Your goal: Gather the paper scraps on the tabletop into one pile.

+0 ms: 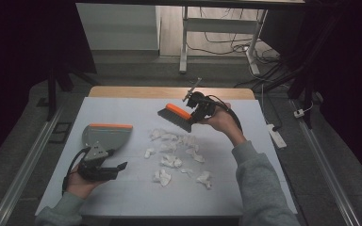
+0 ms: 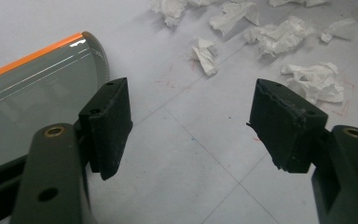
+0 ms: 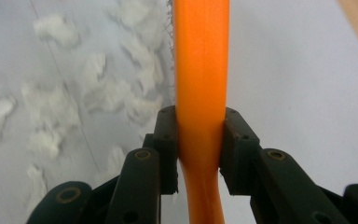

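Observation:
A grey dustpan (image 1: pixel 106 134) with an orange front lip lies on the white table (image 1: pixel 132 197) at the left; in the left gripper view the dustpan (image 2: pixel 37 88) sits just beyond the left jaw. My left gripper (image 1: pixel 115 163) rests low beside it, open (image 2: pixel 191 119), with bare table between the jaws. My right gripper (image 1: pixel 197 112) is held above the far middle of the table, shut on the orange handle of a hand brush (image 1: pixel 174 117) whose dark bristles point down to the left. The orange handle (image 3: pixel 200 84) runs straight up between the right gripper's (image 3: pixel 199 149) pads.
Several crumpled white paper scraps (image 1: pixel 174 157) are scattered over the table's middle, between the two grippers; some scraps (image 2: pixel 307 79) lie just ahead of my left gripper. A wooden strip (image 1: pixel 169 92) edges the far side. Table legs and cables stand beyond.

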A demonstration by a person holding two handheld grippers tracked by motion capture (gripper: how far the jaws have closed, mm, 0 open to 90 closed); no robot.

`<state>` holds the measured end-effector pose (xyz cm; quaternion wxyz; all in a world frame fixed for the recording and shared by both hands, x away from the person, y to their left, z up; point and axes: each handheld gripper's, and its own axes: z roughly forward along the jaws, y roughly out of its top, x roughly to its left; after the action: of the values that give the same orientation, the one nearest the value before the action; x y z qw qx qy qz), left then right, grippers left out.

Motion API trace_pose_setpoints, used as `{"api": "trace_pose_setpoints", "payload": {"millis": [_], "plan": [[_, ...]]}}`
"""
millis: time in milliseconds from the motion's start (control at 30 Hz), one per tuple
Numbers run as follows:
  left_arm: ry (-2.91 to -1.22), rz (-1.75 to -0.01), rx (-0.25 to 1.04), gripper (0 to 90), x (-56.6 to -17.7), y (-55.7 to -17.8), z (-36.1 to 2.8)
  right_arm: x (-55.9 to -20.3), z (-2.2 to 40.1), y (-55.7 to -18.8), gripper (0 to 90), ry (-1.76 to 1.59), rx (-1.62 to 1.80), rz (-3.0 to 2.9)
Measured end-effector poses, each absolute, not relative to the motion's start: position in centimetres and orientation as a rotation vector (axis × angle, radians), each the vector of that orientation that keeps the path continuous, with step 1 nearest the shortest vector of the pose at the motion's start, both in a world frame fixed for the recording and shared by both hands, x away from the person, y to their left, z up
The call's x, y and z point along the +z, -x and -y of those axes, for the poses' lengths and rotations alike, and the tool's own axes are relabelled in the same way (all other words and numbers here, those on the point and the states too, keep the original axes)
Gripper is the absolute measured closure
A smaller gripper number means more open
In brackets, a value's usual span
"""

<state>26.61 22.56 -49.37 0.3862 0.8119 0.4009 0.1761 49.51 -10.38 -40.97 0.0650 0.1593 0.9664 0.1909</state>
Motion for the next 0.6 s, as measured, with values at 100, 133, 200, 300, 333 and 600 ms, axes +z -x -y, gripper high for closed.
{"api": "trace_pose_setpoints", "payload": {"millis": [100, 133, 200, 300, 333, 600], "plan": [[-2.067, -1.021, 0.448, 29.7, -49.4, -26.6, -22.6, -40.7, 9.3, -49.1, 70.4, -0.455, 0.621, -2.869], [-2.067, -1.022, 0.447, 29.8, -49.4, -26.6, -22.6, -40.7, 8.8, -48.8, 70.4, -0.445, 0.615, -2.849], [-2.066, -1.022, 0.445, 29.8, -49.4, -26.6, -22.6, -40.9, 7.8, -48.8, 70.4, -0.402, 0.57, -2.818], [-2.067, -1.02, 0.446, 29.8, -49.4, -26.6, -22.5, -41.7, 6.4, -49.4, 70.4, -0.373, 0.529, -2.822], [-2.067, -1.017, 0.446, 29.7, -49.4, -26.6, -22.5, -42.1, 5.9, -49.7, 70.4, -0.362, 0.499, -2.82], [-2.058, -1.02, 0.44, 29.9, -49.5, -26.6, -22.7, -45.1, 3.9, -50.7, 70.5, -0.259, 0.369, -2.897]]}}
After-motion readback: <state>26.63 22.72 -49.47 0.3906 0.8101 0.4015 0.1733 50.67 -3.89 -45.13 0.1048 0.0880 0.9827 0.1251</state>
